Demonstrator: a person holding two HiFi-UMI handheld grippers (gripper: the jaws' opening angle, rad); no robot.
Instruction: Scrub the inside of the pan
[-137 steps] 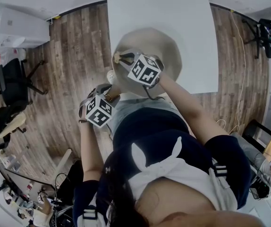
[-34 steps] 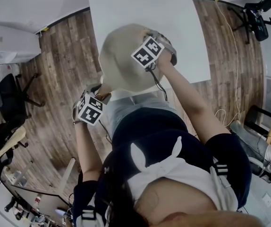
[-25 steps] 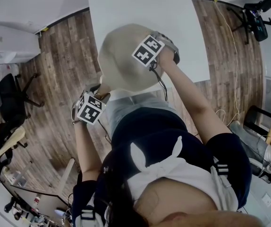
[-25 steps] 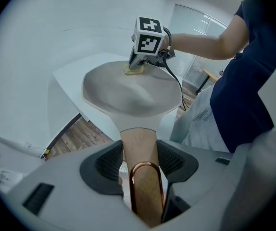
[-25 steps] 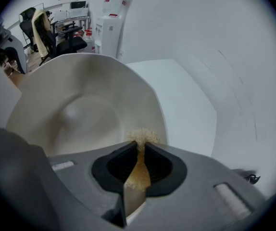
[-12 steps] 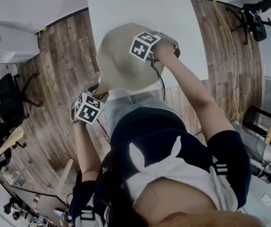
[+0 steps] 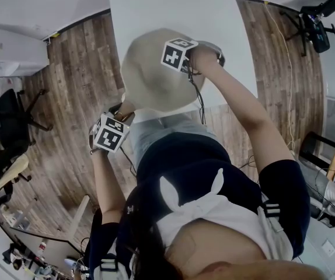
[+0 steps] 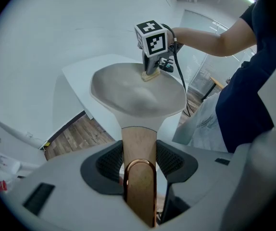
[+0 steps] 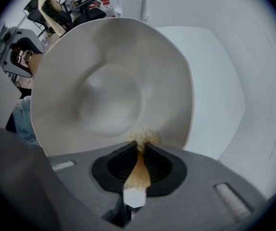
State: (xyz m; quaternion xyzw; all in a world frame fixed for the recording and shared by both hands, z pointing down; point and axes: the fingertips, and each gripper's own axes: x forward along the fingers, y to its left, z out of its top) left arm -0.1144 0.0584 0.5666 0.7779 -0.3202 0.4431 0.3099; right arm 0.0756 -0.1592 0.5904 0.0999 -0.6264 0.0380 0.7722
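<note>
Taking the pan as my reference, the wood floor (image 7: 77, 80) spreads out around and below it, and the white table (image 7: 167, 10) lies under it and beyond. The pan (image 7: 153, 77) is pale, wide and shallow. It sits at the table's near edge with its handle side reaching out past that edge toward me. I cannot tell whether its base rests flat on the table. My left gripper (image 8: 139, 150) is on the near side of the pan, out over the floor, pointing steeply down. Its jaws stand fairly wide, with both pads pressed against the flat sides of the wooden handle (image 8: 139, 177), so it has the pan by that handle. My right gripper (image 9: 139, 158) is over the far side of the pan, opposite the handle, also aimed steeply down, and its marker cube (image 7: 176, 54) shows above the bowl. Its jaws are narrow, pinched on a small tan sponge (image 9: 145, 137). The sponge's frayed tip pokes out beyond the pads and touches the pan's inner wall just inside the rim, well away from the centre of the bowl.
</note>
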